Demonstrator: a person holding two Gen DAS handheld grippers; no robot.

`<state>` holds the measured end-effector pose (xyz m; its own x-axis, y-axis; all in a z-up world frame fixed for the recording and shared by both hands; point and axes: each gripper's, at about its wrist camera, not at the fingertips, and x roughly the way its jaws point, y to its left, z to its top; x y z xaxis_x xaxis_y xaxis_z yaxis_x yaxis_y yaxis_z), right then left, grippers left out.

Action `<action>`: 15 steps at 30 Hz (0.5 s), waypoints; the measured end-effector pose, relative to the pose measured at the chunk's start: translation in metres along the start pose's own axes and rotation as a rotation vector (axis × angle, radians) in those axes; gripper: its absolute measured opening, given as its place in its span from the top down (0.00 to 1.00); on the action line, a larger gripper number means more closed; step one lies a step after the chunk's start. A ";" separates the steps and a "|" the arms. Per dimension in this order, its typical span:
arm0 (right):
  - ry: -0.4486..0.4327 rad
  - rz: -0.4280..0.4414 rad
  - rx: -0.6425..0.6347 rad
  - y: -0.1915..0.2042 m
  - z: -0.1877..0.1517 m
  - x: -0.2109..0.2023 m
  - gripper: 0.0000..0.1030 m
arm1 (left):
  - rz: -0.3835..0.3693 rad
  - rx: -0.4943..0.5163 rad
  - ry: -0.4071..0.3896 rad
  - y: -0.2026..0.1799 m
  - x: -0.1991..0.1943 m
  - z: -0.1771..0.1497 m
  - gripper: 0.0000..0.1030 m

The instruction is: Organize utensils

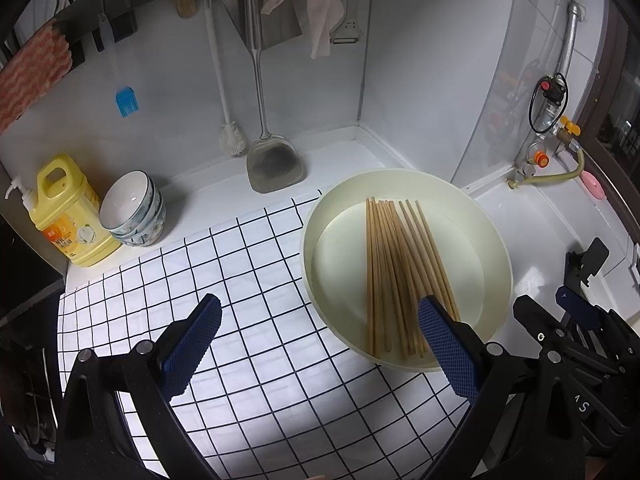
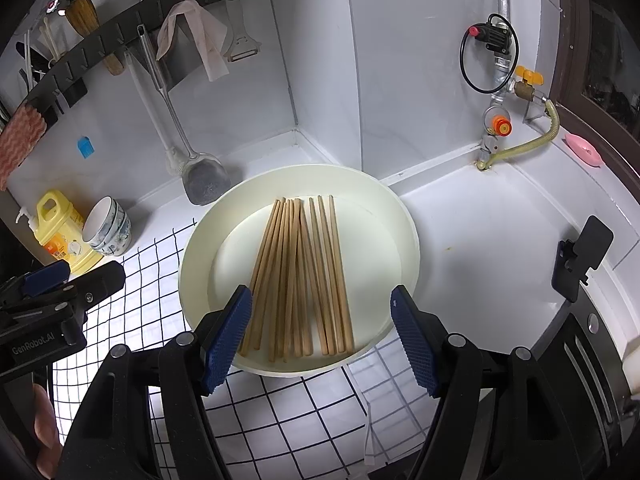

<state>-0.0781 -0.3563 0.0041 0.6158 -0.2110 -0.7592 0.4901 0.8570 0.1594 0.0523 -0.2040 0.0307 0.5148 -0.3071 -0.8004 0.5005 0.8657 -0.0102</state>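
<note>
Several wooden chopsticks (image 1: 400,276) lie side by side in a cream round basin (image 1: 480,236) on a white checked mat (image 1: 240,280). My left gripper (image 1: 320,316) is open and empty, above the mat at the basin's left front; its right finger overlaps the chopsticks' near ends. In the right wrist view the chopsticks (image 2: 304,276) lie in the basin (image 2: 200,264). My right gripper (image 2: 322,308) is open and empty, its fingers either side of the chopsticks' near ends, above the basin's front rim.
A yellow detergent jug (image 1: 68,216) and stacked bowls (image 1: 136,208) stand at the back left. A steel spatula (image 1: 272,160), brush, blue silicone brush (image 1: 126,102), peeler and cloth hang on the wall rack. Gas pipe and valve (image 2: 500,80) at the right corner. A pink soap dish (image 2: 584,150).
</note>
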 end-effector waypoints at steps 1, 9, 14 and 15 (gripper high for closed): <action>0.000 0.000 -0.001 0.000 0.000 0.000 0.33 | 0.000 0.000 0.000 0.000 0.000 0.000 0.06; -0.001 -0.001 -0.001 0.000 0.000 -0.001 0.33 | 0.005 0.004 -0.006 0.001 -0.001 0.001 0.06; 0.000 0.001 -0.001 0.000 0.000 0.000 0.33 | 0.004 0.002 -0.007 0.001 -0.002 0.001 0.06; 0.000 0.000 -0.002 0.000 0.000 0.000 0.33 | 0.005 0.003 -0.008 0.001 -0.002 0.001 0.06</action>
<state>-0.0780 -0.3560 0.0046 0.6162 -0.2107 -0.7589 0.4884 0.8582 0.1582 0.0528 -0.2026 0.0329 0.5224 -0.3061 -0.7959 0.5005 0.8657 -0.0045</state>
